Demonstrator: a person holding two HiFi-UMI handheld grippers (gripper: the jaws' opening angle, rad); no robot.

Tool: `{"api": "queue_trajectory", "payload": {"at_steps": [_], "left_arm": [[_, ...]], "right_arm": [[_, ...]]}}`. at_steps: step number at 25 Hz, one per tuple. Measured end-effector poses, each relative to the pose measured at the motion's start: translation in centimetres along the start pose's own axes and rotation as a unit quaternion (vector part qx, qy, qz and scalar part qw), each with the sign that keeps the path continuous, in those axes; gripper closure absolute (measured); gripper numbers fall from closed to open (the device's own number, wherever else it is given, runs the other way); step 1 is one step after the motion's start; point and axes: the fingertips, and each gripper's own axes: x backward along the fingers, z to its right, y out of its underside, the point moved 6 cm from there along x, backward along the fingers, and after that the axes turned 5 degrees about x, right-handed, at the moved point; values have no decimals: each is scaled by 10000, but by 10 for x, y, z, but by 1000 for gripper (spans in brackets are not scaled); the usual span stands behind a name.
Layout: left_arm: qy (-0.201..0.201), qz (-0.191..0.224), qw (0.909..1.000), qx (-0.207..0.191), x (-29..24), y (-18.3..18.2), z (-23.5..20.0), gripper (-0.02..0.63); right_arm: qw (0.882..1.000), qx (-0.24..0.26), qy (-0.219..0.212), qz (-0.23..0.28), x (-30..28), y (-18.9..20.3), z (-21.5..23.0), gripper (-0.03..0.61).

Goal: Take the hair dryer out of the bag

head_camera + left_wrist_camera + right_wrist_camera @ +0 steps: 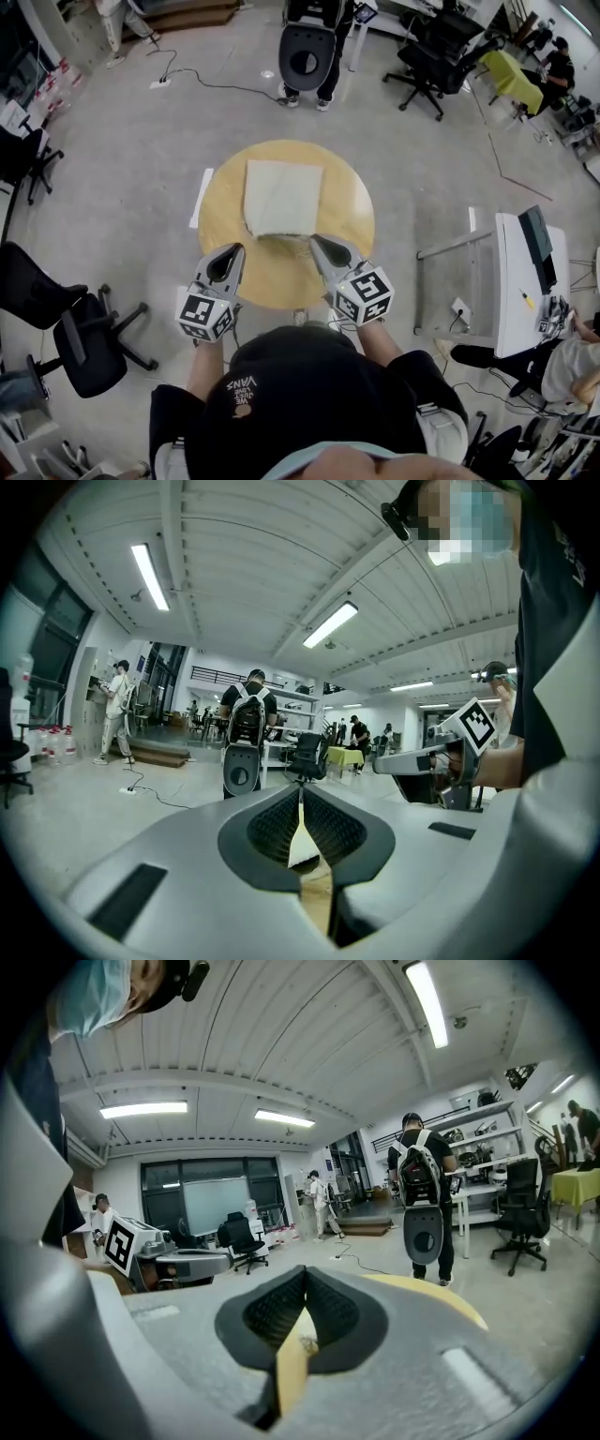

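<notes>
Approach work is the step in hand, I'd judge, with nothing taken hold of yet. The left gripper (237, 248) and the right gripper (314, 241) both hover over the near edge of the round table (217, 202), tips aimed toward the middle, a little apart from each other. Each has its jaws pressed together with nothing between the pads; their own views show only a sliver of tabletop through the closed tips. The pale bag (281, 195) lies flat across the middle and far half of the table, its near edge just ahead of both tips. The hair dryer is nowhere to be seen, so I take it to be inside the bag, though the cloth shows little bulge from where I stand. I cannot tell which edge is the mouth; the near edge looks slightly rumpled. The next move would call for opening the jaws, one gripper pinning or lifting the cloth at the mouth while the other goes in for the dryer.
</notes>
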Motion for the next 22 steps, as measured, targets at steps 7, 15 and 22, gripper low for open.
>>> {"api": "queue_trajectory", "payload": {"at_steps": [7, 15, 22], "left_arm": [[-510, -151, 9986, 52, -23, 12, -6, 598], [-500, -486, 9975, 65, -38, 29, -19, 597], [41, -933, 9956, 22, -51, 42, -43, 597]], "right_arm": [[9992, 84, -370, -99, -13, 1, 35, 580], [9994, -11, -290, -165, -25, 6, 48, 580], [9995, -185, 168, -188, -32, 5, 39, 580]]}}
